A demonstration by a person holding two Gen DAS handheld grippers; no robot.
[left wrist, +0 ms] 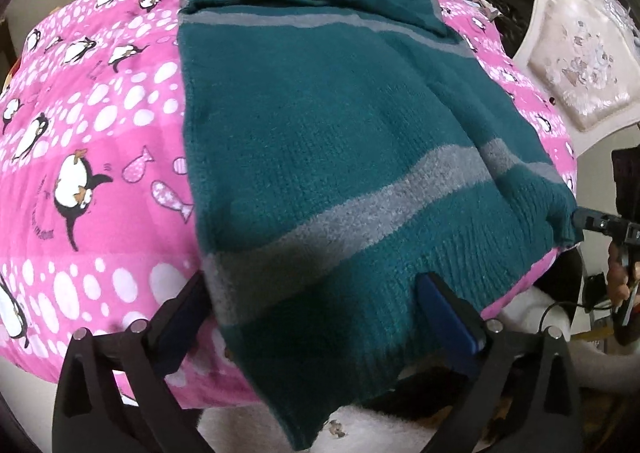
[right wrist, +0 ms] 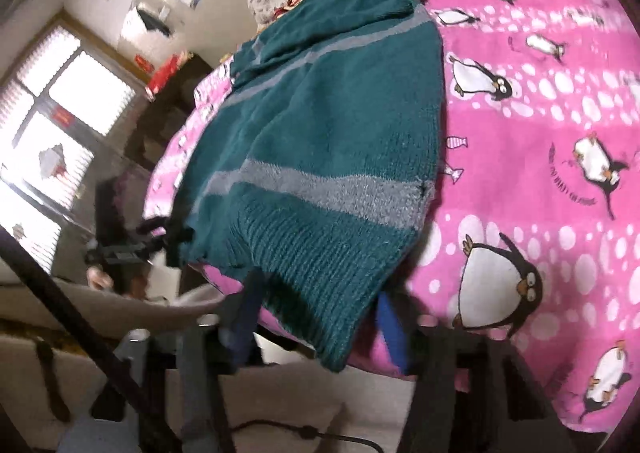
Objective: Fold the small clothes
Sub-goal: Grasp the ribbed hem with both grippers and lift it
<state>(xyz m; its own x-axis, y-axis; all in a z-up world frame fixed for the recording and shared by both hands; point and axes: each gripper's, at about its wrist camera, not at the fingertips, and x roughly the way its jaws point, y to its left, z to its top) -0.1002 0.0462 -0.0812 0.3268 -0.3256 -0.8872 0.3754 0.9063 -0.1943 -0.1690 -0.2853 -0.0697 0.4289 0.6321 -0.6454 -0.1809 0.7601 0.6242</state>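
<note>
A pink penguin-print blanket covers the bed; a teal sweater with grey stripes lies folded lengthwise on it, its ribbed hem hanging over the near edge. An upholstered chair stands beyond the bed's far side. Left gripper: fingers spread wide, the hem lying between them, one blue pad touching the knit. Right gripper: fingers likewise apart, straddling the hem's corner, which hangs between the pads; in the left wrist view its fingers sit at the hem's other corner, grip unclear
</note>
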